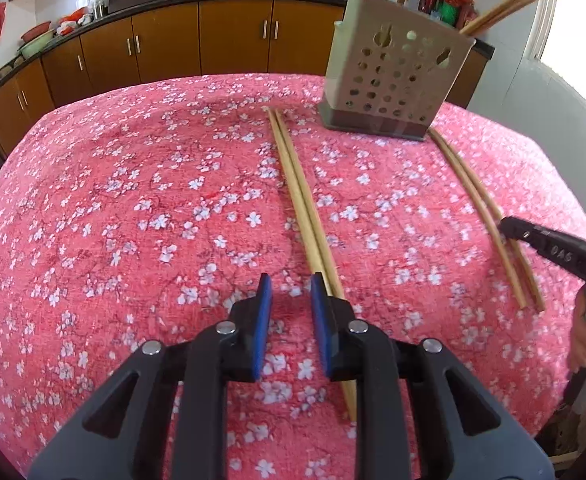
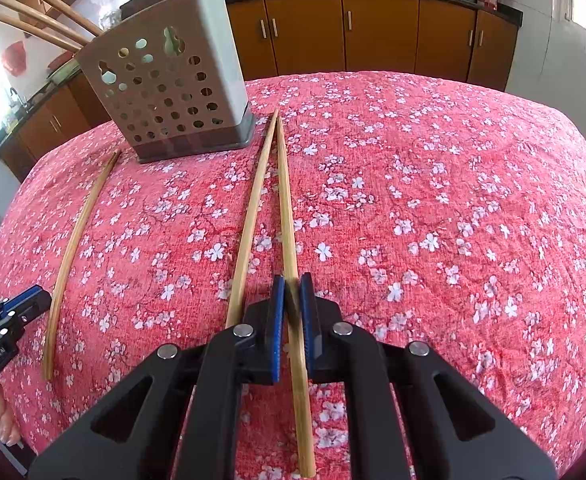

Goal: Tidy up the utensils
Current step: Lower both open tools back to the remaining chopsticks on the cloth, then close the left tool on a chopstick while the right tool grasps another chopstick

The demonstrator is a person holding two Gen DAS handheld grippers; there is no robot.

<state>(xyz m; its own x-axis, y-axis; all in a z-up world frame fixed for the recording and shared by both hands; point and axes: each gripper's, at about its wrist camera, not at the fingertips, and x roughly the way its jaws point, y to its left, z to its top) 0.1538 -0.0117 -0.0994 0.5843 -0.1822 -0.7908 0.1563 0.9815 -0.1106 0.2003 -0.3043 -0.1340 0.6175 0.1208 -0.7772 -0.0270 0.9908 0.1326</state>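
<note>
A perforated grey utensil holder [image 1: 397, 80] stands at the far side of the table, with wooden utensils sticking out of its top; it also shows in the right wrist view [image 2: 173, 88]. A pair of wooden chopsticks [image 1: 301, 200] lies in front of my left gripper [image 1: 291, 292], which is open and empty, its right pad beside them. A second pair [image 1: 489, 220] lies to the right. In the right wrist view my right gripper [image 2: 292, 296] is shut on one chopstick [image 2: 287, 208] of that pair; its partner [image 2: 249, 224] lies just left. The first pair [image 2: 77, 240] shows as one curved stick at the left.
The table wears a pink cloth with white flowers [image 1: 133, 200]. Brown kitchen cabinets [image 1: 233, 36] under a dark counter run behind it. The right gripper's black body [image 1: 553, 252] enters the left wrist view at the right edge; the left gripper [image 2: 9, 320] shows at the left edge of the right wrist view.
</note>
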